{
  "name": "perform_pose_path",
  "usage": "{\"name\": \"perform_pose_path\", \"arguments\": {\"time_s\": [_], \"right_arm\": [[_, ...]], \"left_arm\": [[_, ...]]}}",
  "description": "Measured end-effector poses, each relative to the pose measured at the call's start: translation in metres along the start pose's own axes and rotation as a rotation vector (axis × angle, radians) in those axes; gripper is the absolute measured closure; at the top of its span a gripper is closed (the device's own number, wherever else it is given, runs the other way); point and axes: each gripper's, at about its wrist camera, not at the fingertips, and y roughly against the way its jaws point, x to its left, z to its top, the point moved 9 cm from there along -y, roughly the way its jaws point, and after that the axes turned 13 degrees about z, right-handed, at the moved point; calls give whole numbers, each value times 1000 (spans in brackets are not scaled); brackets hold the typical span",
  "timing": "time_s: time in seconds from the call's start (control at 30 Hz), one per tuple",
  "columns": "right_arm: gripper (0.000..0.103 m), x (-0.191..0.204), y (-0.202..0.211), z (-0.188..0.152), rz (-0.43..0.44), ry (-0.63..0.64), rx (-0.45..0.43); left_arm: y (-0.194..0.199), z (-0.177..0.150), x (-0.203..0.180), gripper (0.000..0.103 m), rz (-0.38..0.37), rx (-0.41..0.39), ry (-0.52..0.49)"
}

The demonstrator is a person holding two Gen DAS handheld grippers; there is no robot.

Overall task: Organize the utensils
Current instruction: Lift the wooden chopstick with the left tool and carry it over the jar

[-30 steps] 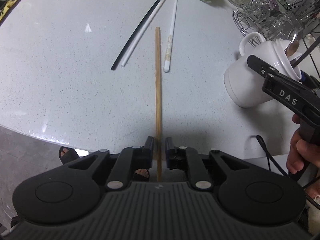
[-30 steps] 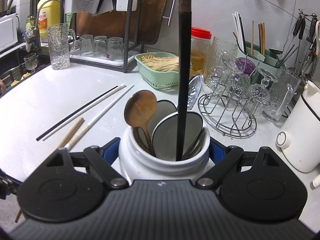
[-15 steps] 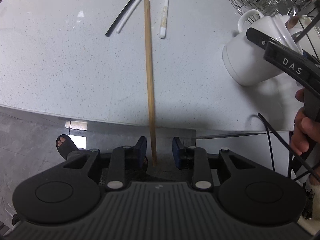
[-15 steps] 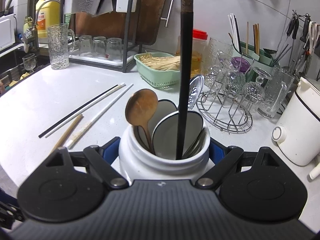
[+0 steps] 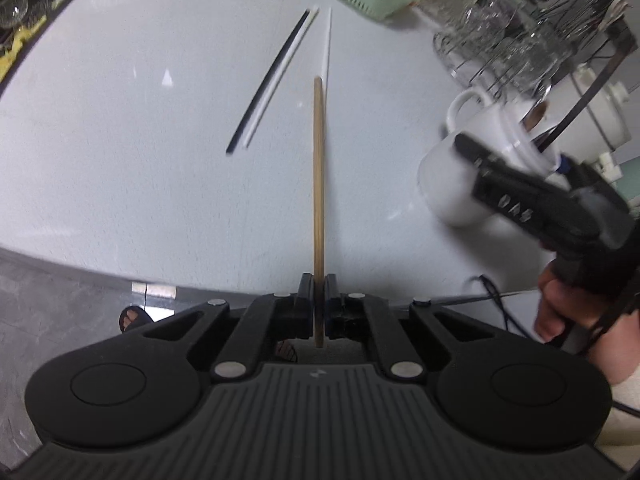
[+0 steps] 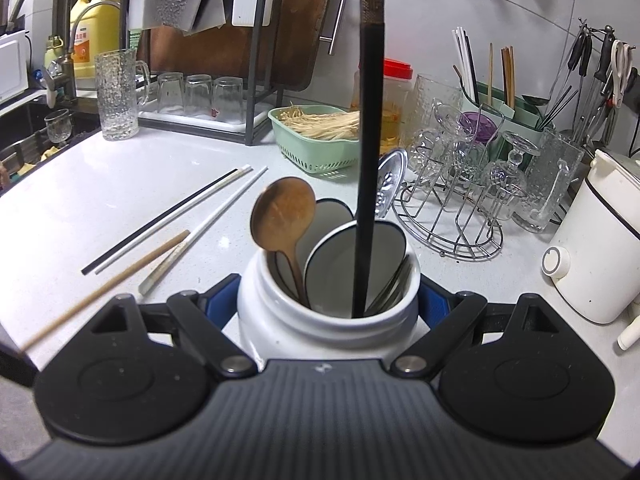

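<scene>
At six o'clock in the left wrist view, the left gripper (image 5: 319, 300) has just been closing and now pinches the near end of a wooden chopstick (image 5: 318, 184), which runs straight toward twelve o'clock. Gripping it at the end that overhangs the counter (image 5: 120, 128) edge probably gives the fingers room beneath it.

At four o'clock in that view, a hand (image 5: 560, 312) steadies the right gripper (image 6: 328, 300), whose blue pads bracket the white ceramic utensil jar (image 6: 320, 320) at a moderate width, seemingly holding it fast so it stays put to receive utensils. The jar already carries a wooden spoon (image 6: 284, 216), pale ladles and a tall dark chopstick (image 6: 370, 160).

At eleven o'clock from the jar, a black chopstick (image 6: 160, 220) and two white chopsticks (image 6: 208, 228) wait on the counter.

Readable writing is scarce: blurred letters on the right gripper's side look like "DAS", and the yellow detergent bottle's (image 6: 94, 36) label is too small to read.
</scene>
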Motion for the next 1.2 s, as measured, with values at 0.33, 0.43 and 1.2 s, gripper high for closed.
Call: {"name": "perform_pose_path", "arguments": {"time_s": [0.33, 0.43, 1.2], "right_arm": [[11, 1, 0, 1, -1, 4, -3], [11, 1, 1, 0, 0, 6, -7], [11, 6, 5, -2, 42, 46, -8]], "left_arm": [[65, 47, -15, 98, -2, -171, -76], [75, 58, -21, 98, 13, -225, -88], [163, 88, -53, 98, -49, -310, -202]]}}
